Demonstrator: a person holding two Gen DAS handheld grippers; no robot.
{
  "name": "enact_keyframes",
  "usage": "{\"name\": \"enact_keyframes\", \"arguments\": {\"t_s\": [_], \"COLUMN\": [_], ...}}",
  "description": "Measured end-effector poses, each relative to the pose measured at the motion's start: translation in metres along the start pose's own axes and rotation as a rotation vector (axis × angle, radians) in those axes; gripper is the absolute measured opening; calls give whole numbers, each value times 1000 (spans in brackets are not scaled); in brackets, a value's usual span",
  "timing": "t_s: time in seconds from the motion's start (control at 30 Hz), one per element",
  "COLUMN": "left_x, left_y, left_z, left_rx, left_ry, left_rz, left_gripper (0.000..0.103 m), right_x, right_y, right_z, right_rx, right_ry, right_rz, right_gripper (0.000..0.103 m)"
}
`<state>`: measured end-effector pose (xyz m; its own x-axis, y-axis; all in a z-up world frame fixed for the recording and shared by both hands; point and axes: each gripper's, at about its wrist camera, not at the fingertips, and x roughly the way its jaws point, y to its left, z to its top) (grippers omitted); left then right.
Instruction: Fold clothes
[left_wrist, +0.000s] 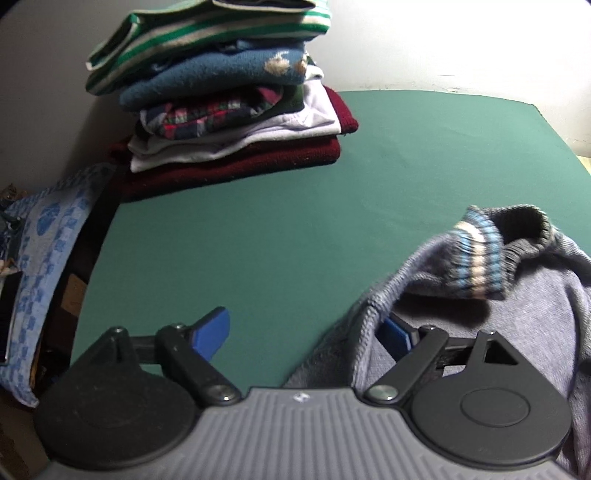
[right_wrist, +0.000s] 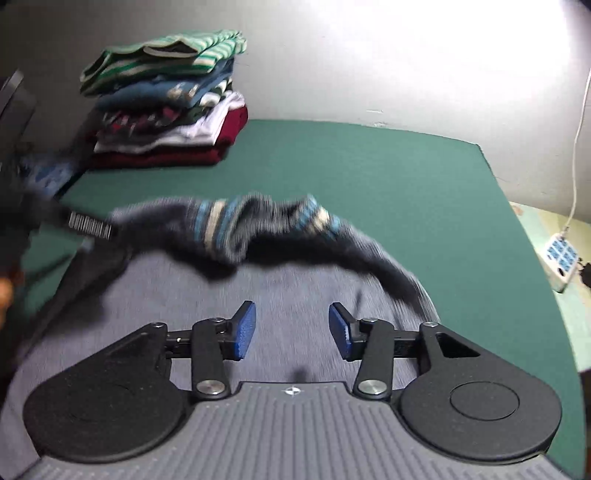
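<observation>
The left tongs (left_wrist: 306, 332) stand wide open at the sweater's left edge: the left pad hangs over bare green desk (left_wrist: 258, 229), while the right pad is tucked under a fold of the grey-blue sweater (left_wrist: 517, 295), gripping nothing. The right tongs (right_wrist: 291, 330) are also spread wide and empty, both blue pads above the sweater's (right_wrist: 258, 288) flat body, just short of its striped collar (right_wrist: 221, 229), which is blurred.

Only the left view shows a blue patterned cloth (left_wrist: 40, 258) hanging off the desk's left side. Only the right view shows the desk's right edge, a power strip (right_wrist: 563, 258) and white cable beyond it.

The stack of folded clothes (left_wrist: 221, 92) sits at the far left corner against the wall, well apart from the sweater; bare desk lies between them and out to the right.
</observation>
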<state>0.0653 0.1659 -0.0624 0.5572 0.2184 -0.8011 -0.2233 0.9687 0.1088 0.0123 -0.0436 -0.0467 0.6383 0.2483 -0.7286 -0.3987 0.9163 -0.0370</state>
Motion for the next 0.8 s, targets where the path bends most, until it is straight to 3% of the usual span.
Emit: {"name": "enact_keyframes", "arguments": {"t_s": [0.2,0.53,0.57,0.6,0.67,0.8], "left_x": [-20,-54,-56,-58,-61,-65], "left_y": [-2,38,41,44,46,47], "left_z": [-25,-94,-101,-109,-122,-133], "left_rx": [58,158,161,164,171,151], "left_ry": [-4,54,66,76,83,67], "left_rz": [13,37,37,36,49,82], "left_gripper": [93,98,98,98,98,92], "right_x": [-48,-78,-80,-81,-82,-87], "right_y": [16,17,15,12,5,-20], "right_z": [-53,-125,-127,-127,-127,-116], "right_rx": [-127,-73,-61,-47,-17,41], "right_ry": [66,135,125,116,99,62], "right_rz": [-22,-136,-135,-137,-142,-167], "right_gripper": [60,59,55,40,22,14]}}
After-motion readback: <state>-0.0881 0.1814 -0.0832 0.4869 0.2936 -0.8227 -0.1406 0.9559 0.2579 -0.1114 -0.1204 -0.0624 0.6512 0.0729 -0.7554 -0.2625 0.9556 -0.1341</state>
